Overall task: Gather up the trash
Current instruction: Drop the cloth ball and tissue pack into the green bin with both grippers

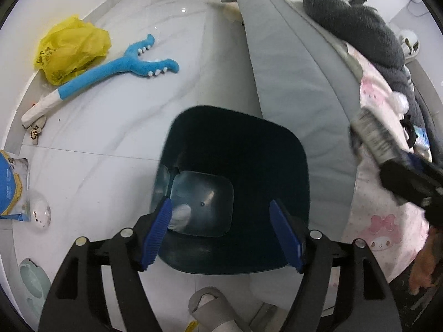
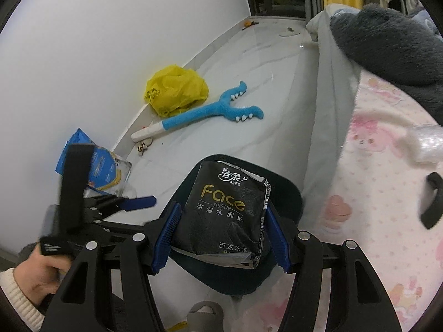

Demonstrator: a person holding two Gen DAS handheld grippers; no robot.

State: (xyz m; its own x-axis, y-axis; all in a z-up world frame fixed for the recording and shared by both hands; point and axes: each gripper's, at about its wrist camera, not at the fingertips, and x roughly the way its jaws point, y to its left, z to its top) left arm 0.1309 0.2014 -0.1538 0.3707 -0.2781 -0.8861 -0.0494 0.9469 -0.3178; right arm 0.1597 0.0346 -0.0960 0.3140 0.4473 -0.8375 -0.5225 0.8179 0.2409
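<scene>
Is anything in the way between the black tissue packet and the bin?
Nothing visible. The right gripper holds the black tissue packet right above the dark bin, whose mouth is open. Only a white scrap lies at the bottom. The left gripper hangs open over it, off to the side.

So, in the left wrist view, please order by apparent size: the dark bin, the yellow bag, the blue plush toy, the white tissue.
1. dark bin, though it is nearest to the camera
2. blue plush toy and yellow bag: too alike to rank
3. white tissue
</scene>
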